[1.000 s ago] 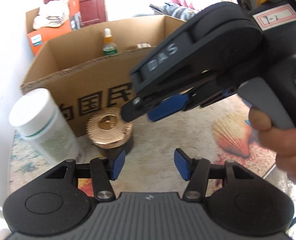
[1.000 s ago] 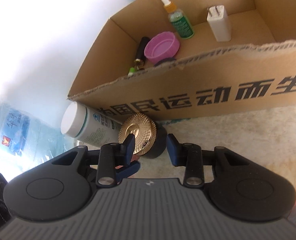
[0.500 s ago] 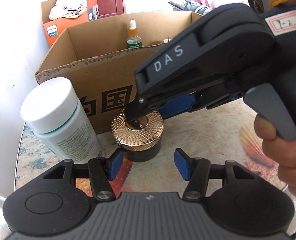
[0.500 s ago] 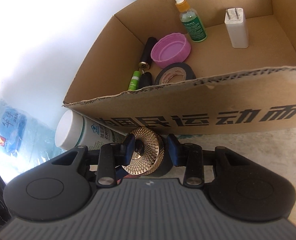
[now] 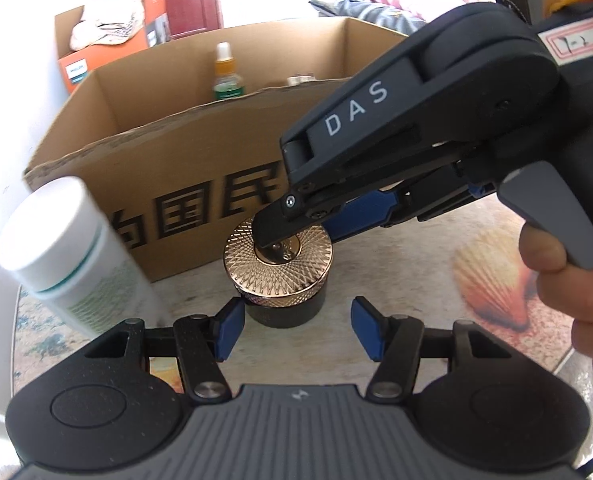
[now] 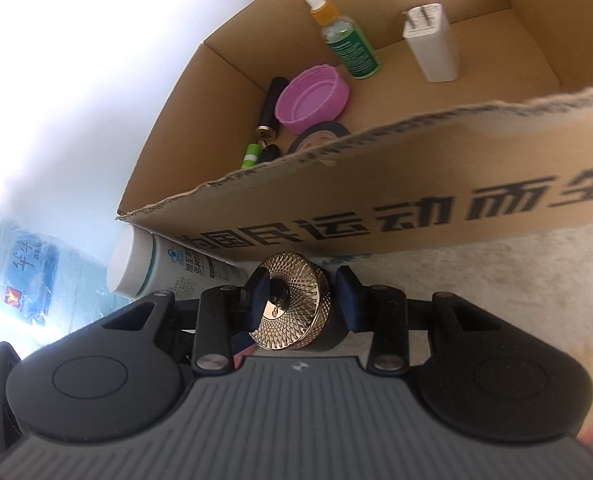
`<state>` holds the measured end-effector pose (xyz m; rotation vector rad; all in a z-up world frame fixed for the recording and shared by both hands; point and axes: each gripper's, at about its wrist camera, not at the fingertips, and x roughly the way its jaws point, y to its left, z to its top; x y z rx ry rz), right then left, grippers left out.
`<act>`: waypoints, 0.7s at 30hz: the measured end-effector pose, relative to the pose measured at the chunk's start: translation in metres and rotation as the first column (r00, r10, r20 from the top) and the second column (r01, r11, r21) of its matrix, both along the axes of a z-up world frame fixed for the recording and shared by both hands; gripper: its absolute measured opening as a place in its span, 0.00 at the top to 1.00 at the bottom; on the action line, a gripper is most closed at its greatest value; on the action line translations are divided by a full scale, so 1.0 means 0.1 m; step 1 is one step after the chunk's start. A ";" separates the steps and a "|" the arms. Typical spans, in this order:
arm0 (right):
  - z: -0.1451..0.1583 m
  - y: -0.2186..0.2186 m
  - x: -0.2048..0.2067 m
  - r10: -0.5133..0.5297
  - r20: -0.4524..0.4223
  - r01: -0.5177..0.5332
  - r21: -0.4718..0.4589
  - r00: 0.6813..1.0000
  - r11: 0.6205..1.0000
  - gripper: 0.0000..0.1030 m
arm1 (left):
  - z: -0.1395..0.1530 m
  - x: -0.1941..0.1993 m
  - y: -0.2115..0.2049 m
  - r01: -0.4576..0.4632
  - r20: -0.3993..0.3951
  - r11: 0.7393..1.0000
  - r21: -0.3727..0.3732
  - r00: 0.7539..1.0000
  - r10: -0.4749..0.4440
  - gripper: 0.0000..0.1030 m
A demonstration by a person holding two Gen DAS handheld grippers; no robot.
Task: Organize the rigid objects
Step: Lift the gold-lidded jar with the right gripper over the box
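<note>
A black jar with a gold knurled lid (image 5: 279, 266) stands on the table against the front of the cardboard box (image 5: 200, 152). My left gripper (image 5: 294, 330) is open, its blue pads just short of the jar on either side. My right gripper (image 6: 301, 298) comes in from the right and above; its jaws straddle the gold lid (image 6: 292, 306) without clamping it, so it is open. The right gripper's body (image 5: 416, 120) fills the left wrist view's upper right. A white bottle with a teal band (image 5: 72, 256) stands left of the jar.
The box (image 6: 416, 184) holds a dropper bottle (image 6: 346, 40), a white charger (image 6: 430, 46), a purple cap (image 6: 314, 98), a tape roll (image 6: 318, 136) and small dark items. An orange box (image 5: 108, 52) sits behind. A water-bottle pack (image 6: 28, 268) lies at left.
Both grippers have moved closer to the jar. The right gripper's jaws have come down around the gold lid. The white bottle shows motion blur in the left wrist view.
</note>
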<state>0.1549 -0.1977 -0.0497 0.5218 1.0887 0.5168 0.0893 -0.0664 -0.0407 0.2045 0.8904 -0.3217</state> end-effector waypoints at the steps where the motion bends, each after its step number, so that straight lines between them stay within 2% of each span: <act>1: 0.00 -0.04 -0.02 -0.008 -0.001 0.008 0.000 1.000 1.000 0.64 | 0.00 -0.01 -0.03 0.012 -0.001 1.000 -0.001 1.000 -0.012 0.43; 12: -0.01 -0.51 -0.35 -0.094 -0.017 0.094 0.013 0.995 0.995 0.64 | -0.01 -0.11 -0.32 0.111 -0.017 0.994 -0.015 0.994 -0.111 0.43; 18: -0.02 -0.57 -0.43 -0.110 -0.012 0.111 0.020 0.994 0.994 0.65 | -0.02 -0.12 -0.41 0.106 -0.026 0.994 -0.017 0.994 -0.106 0.43; 21: -0.02 -0.58 -0.46 -0.118 -0.006 0.118 0.017 0.993 0.993 0.65 | -0.04 -0.09 -0.44 0.101 -0.024 0.995 0.005 0.995 -0.101 0.44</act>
